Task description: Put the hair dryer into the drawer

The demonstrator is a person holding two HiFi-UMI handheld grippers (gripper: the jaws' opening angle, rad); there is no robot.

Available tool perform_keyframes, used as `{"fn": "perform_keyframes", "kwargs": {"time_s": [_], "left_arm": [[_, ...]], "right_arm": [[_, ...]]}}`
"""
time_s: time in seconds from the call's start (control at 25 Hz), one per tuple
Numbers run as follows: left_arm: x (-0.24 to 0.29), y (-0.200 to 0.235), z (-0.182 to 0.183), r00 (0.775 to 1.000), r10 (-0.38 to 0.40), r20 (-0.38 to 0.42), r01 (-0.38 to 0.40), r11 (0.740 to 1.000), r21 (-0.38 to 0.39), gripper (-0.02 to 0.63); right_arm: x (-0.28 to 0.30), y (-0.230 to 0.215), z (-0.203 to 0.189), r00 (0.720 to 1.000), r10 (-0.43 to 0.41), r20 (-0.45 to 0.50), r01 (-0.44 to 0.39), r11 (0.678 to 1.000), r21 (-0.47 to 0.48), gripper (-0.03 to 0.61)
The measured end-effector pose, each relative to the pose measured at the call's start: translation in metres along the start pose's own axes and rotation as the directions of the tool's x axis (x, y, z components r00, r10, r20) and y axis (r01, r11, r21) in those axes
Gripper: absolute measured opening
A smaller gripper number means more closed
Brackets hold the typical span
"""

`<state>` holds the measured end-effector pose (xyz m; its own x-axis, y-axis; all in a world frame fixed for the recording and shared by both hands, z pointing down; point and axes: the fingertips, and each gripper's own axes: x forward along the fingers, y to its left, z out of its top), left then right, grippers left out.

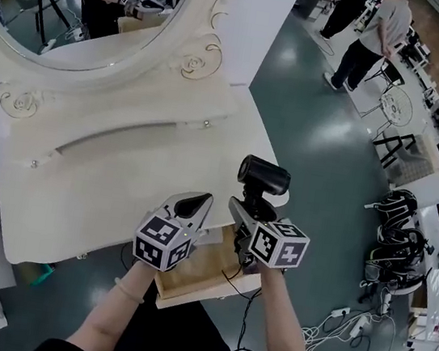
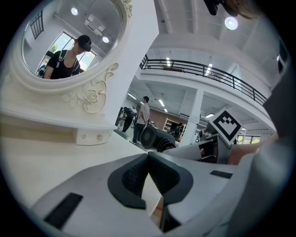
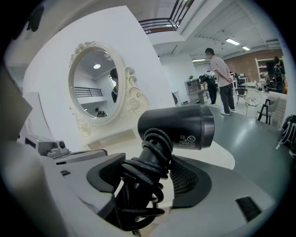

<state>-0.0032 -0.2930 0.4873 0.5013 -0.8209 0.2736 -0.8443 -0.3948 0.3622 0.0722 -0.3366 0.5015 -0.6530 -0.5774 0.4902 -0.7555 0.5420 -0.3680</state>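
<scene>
Closest to us are the two hand-held grippers, side by side above the pulled-out wooden drawer (image 1: pixel 197 280). Our right hand-held gripper (image 1: pixel 245 214) is clamped on the handle of the black hair dryer (image 1: pixel 264 175), just where the cord (image 3: pixel 148 173) is wound around it, so we think the cord cannot hang loose. The barrel stands above the jaws, near the right front corner of the white tabletop (image 1: pixel 113 179). Our left hand-held gripper (image 1: pixel 197 202) has its jaws together with nothing between them. We judge it is free because the drawer is already open, and the dryer must next go down into it
</scene>
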Motion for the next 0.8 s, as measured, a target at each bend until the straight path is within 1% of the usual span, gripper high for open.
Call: {"fn": "perform_keyframes", "kwargs": {"time_s": [0.24,0.36,0.48,0.56,0.64,0.72,0.8], "left_arm": [[-0.023,-0.010,-0.012,1.000,0.000,-0.013,0.000,1.000,0.006,0.018],[-0.034,-0.014,-0.021,1.000,-0.002,-0.027,0.003,1.000,0.006,0.018],[-0.046,-0.016,-0.031,0.999,0.004,-0.043,-0.004,1.000,-0.006,0.018],[-0.055,-0.016,-0.036,0.999,0.013,-0.050,-0.014,1.000,-0.017,0.018],[-0.061,-0.015,-0.041,0.998,0.025,-0.054,-0.027,0.999,-0.023,0.018],[-0.066,-0.015,-0.046,0.998,0.039,-0.057,-0.040,0.999,-0.029,0.018],[-0.072,-0.013,-0.050,0.997,0.052,-0.058,-0.054,0.998,-0.034,0.018]], "right_arm": [[-0.023,0.017,-0.024,0.997,0.076,-0.031,-0.077,0.996,-0.034,0.305],[-0.031,0.024,-0.039,0.992,0.113,-0.061,-0.118,0.990,-0.075,0.305],[-0.038,0.032,-0.055,0.982,0.162,-0.100,-0.174,0.976,-0.130,0.305],[-0.043,0.039,-0.065,0.971,0.197,-0.135,-0.220,0.957,-0.190,0.305],[-0.048,0.046,-0.075,0.955,0.240,-0.175,-0.278,0.930,-0.241,0.305],[-0.053,0.053,-0.086,0.931,0.286,-0.225,-0.344,0.894,-0.286,0.305],[-0.057,0.060,-0.100,0.901,0.332,-0.280,-0.414,0.850,-0.325,0.305]]}}
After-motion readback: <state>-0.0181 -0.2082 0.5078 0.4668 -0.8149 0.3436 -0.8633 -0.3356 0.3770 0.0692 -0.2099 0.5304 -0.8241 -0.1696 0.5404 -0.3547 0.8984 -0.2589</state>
